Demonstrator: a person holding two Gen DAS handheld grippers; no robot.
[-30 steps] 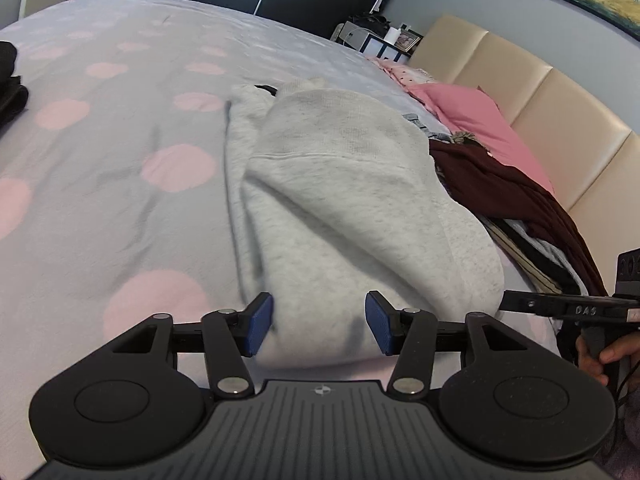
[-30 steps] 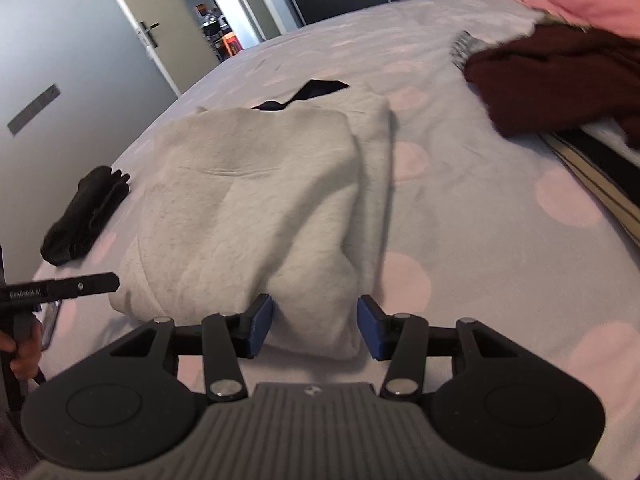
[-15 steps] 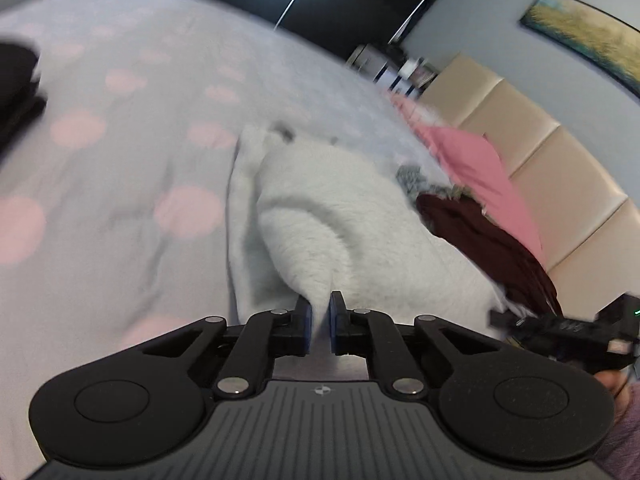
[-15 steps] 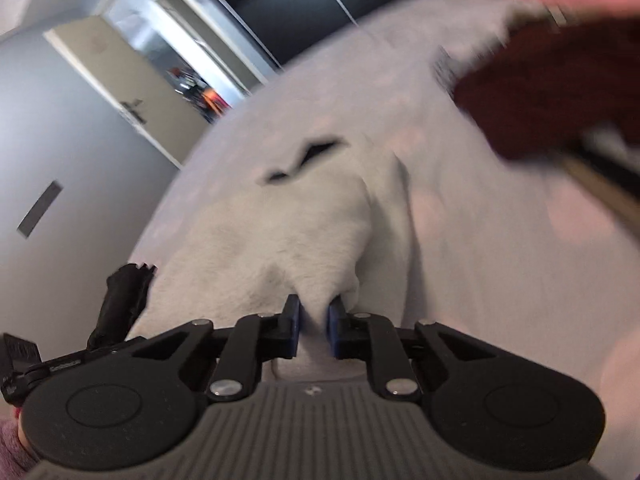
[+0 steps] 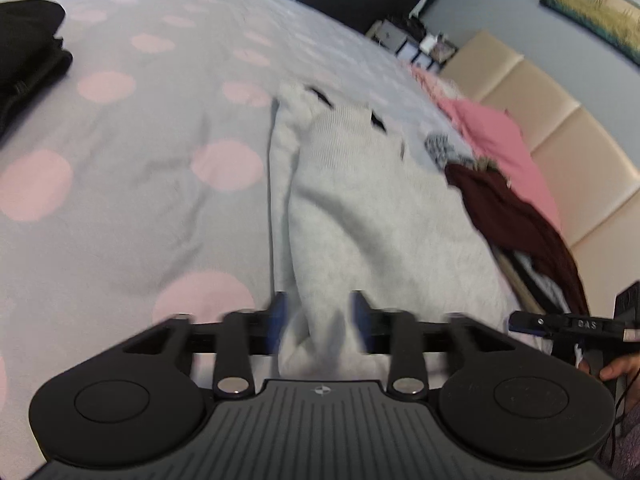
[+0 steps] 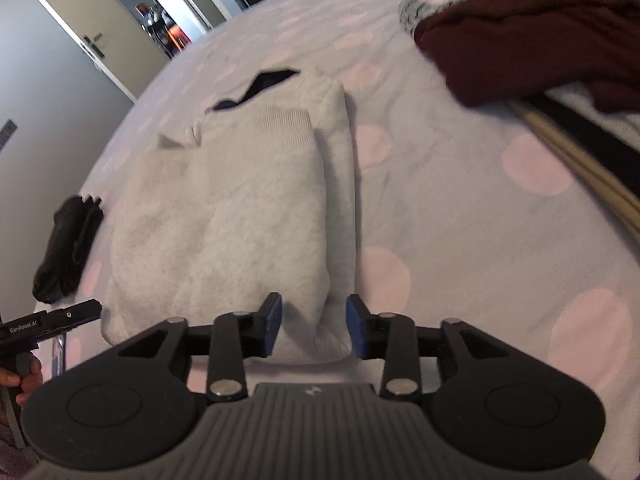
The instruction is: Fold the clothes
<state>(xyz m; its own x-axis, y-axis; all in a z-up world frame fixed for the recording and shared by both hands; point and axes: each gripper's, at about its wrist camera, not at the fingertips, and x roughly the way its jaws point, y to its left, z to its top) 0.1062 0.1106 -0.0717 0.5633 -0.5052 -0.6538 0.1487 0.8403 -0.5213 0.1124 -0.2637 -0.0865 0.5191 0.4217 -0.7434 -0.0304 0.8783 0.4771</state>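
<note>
The sweater (image 6: 240, 208) lies on the bed (image 6: 460, 220), between gloves (image 6: 66, 248) and clothes pile (image 6: 532, 44).

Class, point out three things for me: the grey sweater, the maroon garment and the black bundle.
grey sweater (image 6: 240, 216): right wrist view, middle of the folded top layer.
maroon garment (image 6: 532, 40): right wrist view, centre of the crumpled heap.
black bundle (image 6: 68, 248): right wrist view, middle of the bundle.
</note>
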